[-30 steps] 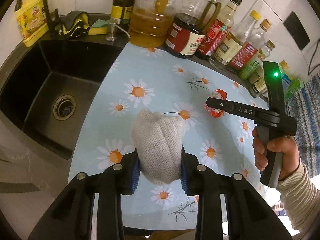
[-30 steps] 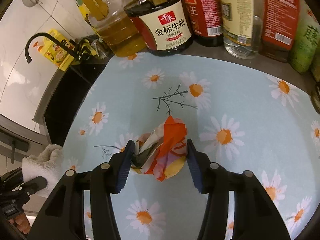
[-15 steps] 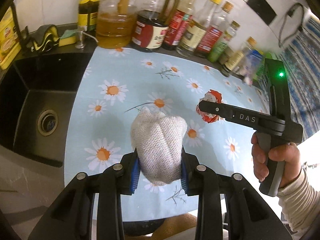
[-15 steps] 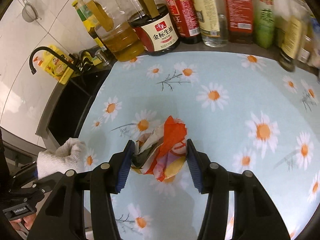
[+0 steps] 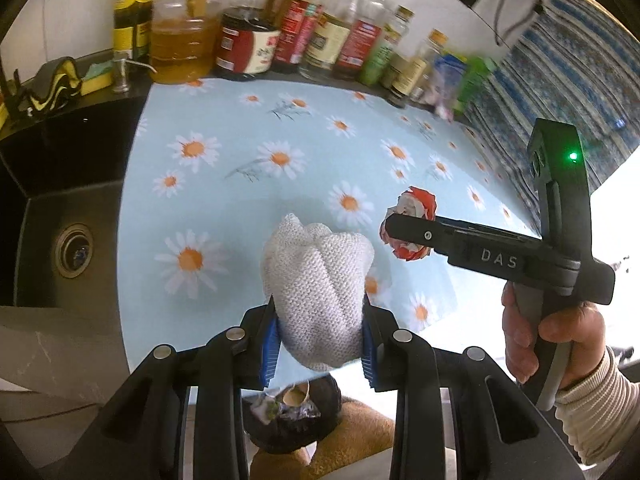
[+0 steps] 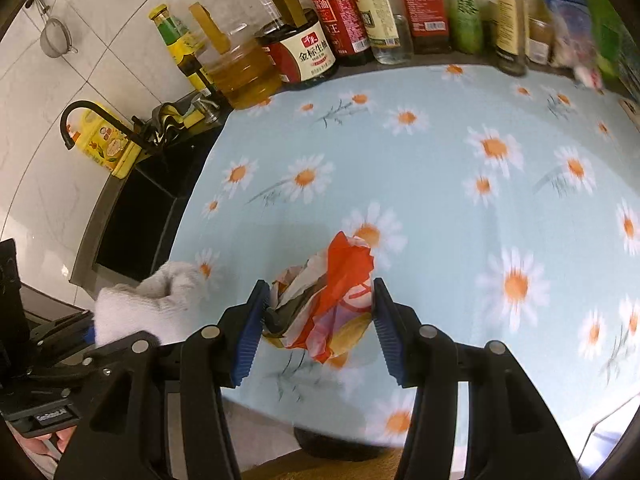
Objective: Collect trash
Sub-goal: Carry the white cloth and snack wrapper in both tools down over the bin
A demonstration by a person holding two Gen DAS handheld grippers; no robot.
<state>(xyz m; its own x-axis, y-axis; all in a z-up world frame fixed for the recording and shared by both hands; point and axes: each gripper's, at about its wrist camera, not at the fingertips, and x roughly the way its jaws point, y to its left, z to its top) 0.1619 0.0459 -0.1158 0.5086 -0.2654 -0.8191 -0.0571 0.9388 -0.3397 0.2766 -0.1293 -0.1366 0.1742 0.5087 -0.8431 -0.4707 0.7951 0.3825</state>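
My left gripper [image 5: 318, 338] is shut on a bunched white knitted cloth [image 5: 320, 280], held above the near edge of the daisy-print counter [image 5: 240, 200]. My right gripper [image 6: 318, 324] is shut on a crumpled red, orange and white wrapper [image 6: 332, 304], lifted off the counter [image 6: 460, 200]. In the left wrist view the right gripper [image 5: 404, 232] stands to the right with the wrapper [image 5: 414, 204] in its jaws, and a hand [image 5: 552, 344] holds its handle. In the right wrist view the cloth [image 6: 148, 300] shows at lower left. Below the counter edge sits a dark bin [image 5: 296, 416] holding scraps.
A black sink [image 5: 60, 208] with a drain lies left of the counter. Several oil and sauce bottles [image 6: 360, 20] line the back wall. A yellow bottle [image 6: 104, 140] and a black tap [image 6: 80, 116] stand by the sink. A blue patterned cloth [image 5: 540, 80] hangs at far right.
Both grippers have drawn back toward the counter's near edge, each keeping its load. The right one has lifted the wrapper off the counter. The bin has come into view below the left gripper.
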